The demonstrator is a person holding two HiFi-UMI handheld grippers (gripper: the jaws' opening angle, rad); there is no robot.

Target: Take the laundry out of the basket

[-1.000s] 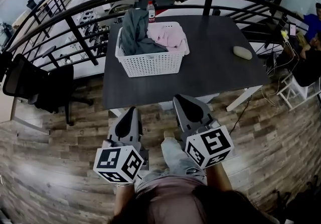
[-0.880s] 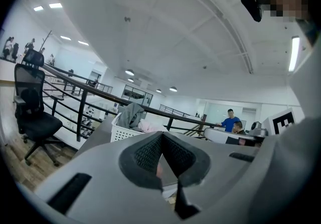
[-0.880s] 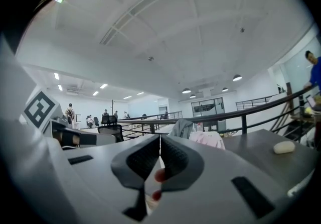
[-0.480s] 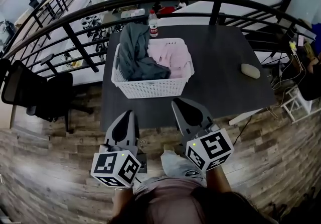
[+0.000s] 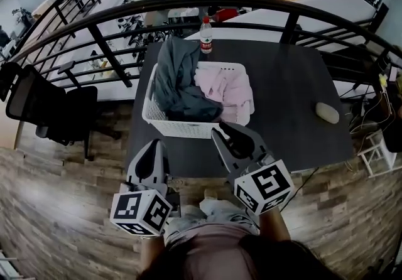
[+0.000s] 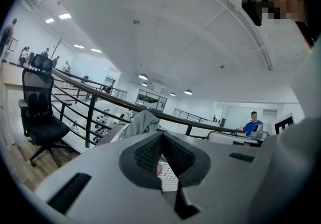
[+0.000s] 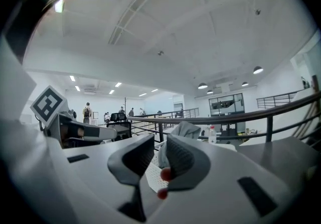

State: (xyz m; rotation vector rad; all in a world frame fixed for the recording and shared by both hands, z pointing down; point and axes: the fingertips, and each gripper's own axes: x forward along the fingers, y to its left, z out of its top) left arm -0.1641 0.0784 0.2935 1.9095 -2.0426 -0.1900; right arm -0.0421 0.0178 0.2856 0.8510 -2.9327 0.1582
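Note:
A white plastic laundry basket (image 5: 188, 127) stands on the dark table (image 5: 295, 90). A grey garment (image 5: 176, 81) is heaped on its left side and pink laundry (image 5: 226, 90) on its right. My left gripper (image 5: 152, 145) is over the table's near edge, short of the basket, with its jaws together and nothing in them. My right gripper (image 5: 217, 129) reaches almost to the basket's front wall. Its jaws have just been opening; a narrow gap shows between the pads (image 7: 176, 155), with nothing in it. The basket (image 7: 153, 175) and grey garment (image 7: 185, 130) lie straight ahead.
A water bottle (image 5: 205, 26) stands behind the basket. A beige oval object (image 5: 327, 112) lies at the table's right. A curved black railing (image 5: 113, 53) runs behind the table, and a black office chair (image 5: 47, 109) stands to the left on the wooden floor.
The person has walked up to the table, so the basket now sits much nearer. Both grippers moved forward from over the floor to the table's near edge.

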